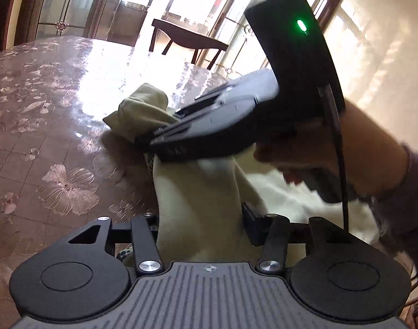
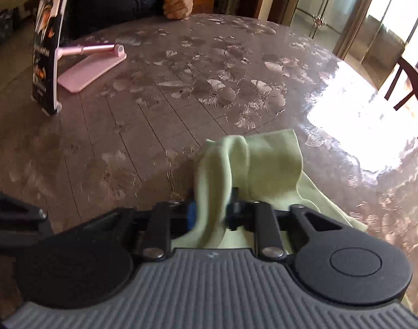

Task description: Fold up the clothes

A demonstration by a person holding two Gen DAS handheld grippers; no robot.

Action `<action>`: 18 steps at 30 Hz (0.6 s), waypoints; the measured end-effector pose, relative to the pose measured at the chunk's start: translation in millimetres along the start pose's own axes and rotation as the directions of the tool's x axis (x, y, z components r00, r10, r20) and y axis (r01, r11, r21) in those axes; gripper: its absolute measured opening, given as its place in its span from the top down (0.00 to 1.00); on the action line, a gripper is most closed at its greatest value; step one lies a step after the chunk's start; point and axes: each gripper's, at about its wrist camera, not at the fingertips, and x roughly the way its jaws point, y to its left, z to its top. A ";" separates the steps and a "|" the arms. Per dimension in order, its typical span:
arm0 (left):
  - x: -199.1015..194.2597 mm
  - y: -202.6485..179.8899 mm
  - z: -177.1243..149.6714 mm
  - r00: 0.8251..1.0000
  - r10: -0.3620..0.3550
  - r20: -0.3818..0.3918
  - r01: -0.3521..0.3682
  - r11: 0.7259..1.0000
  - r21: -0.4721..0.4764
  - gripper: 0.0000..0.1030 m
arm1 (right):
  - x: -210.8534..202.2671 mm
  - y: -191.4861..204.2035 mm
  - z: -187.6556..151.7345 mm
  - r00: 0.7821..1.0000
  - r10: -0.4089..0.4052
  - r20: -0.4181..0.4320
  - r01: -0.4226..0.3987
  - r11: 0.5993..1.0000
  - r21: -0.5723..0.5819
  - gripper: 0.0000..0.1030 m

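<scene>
A pale yellow-green garment (image 2: 263, 164) lies bunched on the floral table cover (image 2: 181, 68). In the right wrist view a fold of it rises between my right gripper's (image 2: 211, 216) blue pads (image 2: 191, 218), which are shut on it. In the left wrist view a wide band of the same garment (image 1: 198, 197) fills the gap of my left gripper (image 1: 202, 216). Its right finger (image 1: 250, 219) presses on the cloth and its left finger is hidden behind it. The right gripper (image 1: 147, 150), held by a hand (image 1: 359, 148) in a purple sleeve, hangs just above, its tip at the garment's crumpled end (image 1: 143, 109).
A tablet (image 2: 48, 54) stands on a pink holder (image 2: 91, 65) at the table's far left. A seated person's fist (image 2: 178, 2) rests on the far edge. Dark wooden chairs (image 1: 187, 38) stand by the sunlit windows. White fluffy fabric (image 1: 291, 194) lies under the right hand.
</scene>
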 end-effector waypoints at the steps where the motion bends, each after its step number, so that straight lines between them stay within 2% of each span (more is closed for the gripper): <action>1: 0.2 -4.6 3.1 1.000 -0.002 0.009 0.002 1.000 0.006 0.53 | -3.0 1.6 -2.7 1.000 -0.013 0.011 0.014 1.000 -0.025 0.84; 6: 1.4 -38.2 18.0 0.999 -0.030 0.035 0.028 0.998 0.055 0.53 | -40.2 -9.4 -16.4 0.991 -0.062 0.117 0.067 0.997 -0.038 0.87; 10: 9.6 -78.6 29.5 0.996 -0.079 0.044 0.074 0.992 0.105 0.53 | -80.0 -32.8 -32.3 0.980 -0.103 0.168 0.106 0.994 -0.013 0.87; 18: 46.0 -174.7 30.0 0.980 -0.200 0.004 0.195 0.961 0.197 0.53 | -154.7 -88.6 -97.6 0.952 -0.217 0.215 0.208 0.976 0.065 0.88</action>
